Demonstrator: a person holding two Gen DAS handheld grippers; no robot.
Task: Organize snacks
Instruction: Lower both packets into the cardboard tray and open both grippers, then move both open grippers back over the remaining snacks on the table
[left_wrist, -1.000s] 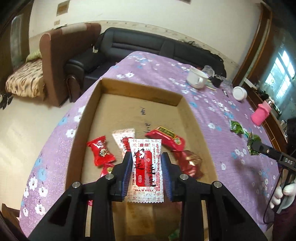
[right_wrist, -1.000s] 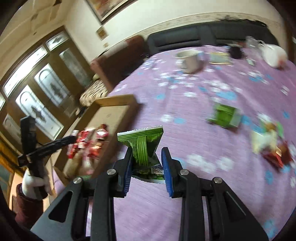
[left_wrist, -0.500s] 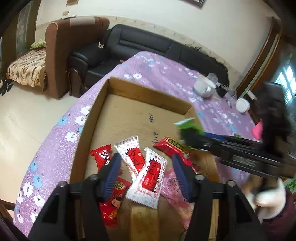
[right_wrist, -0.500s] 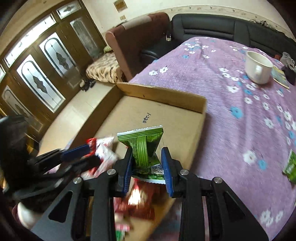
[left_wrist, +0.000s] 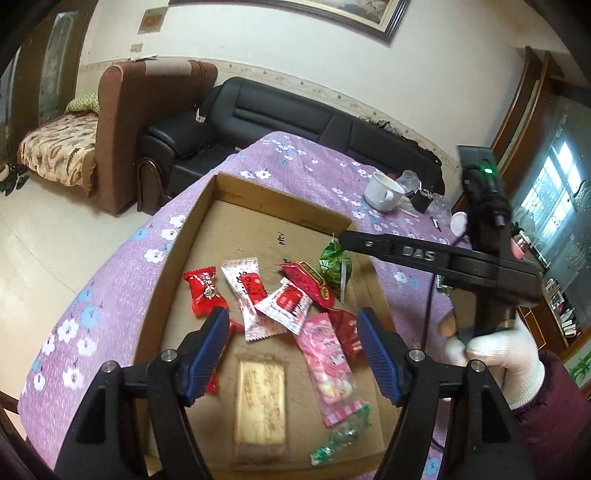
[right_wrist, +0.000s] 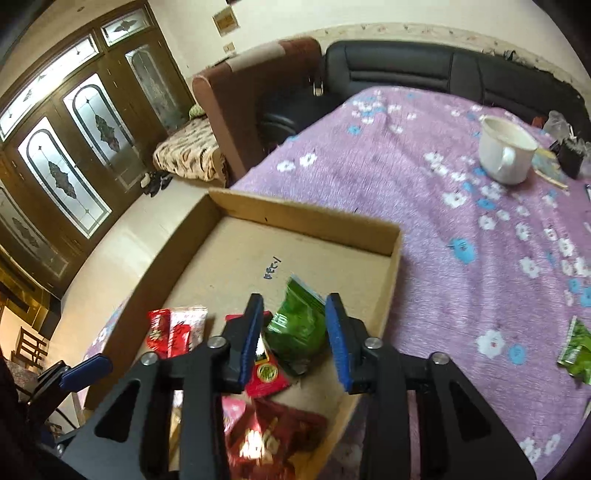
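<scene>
My left tool (left_wrist: 291, 347) hangs wide apart over the cardboard tray (left_wrist: 177, 254), holding nothing; red and white snack packets (left_wrist: 258, 295) lie below. My right tool (right_wrist: 295, 334) is spread too, the green snack packet (right_wrist: 299, 325) lying loose between its pads near the tray's right wall. A white mug (right_wrist: 506, 151) sits toward the counter's far edge.

Ahead of the spread jaws, one cardboard box (left_wrist: 177, 254) holds one green packet (left_wrist: 334, 267), two white-and-red sachets (left_wrist: 245, 291), one pink packet (left_wrist: 330, 365), one gold bar (left_wrist: 261, 400) and several red wrappers (left_wrist: 203, 291). Beyond the box stands one white mug (right_wrist: 506, 153).
</scene>
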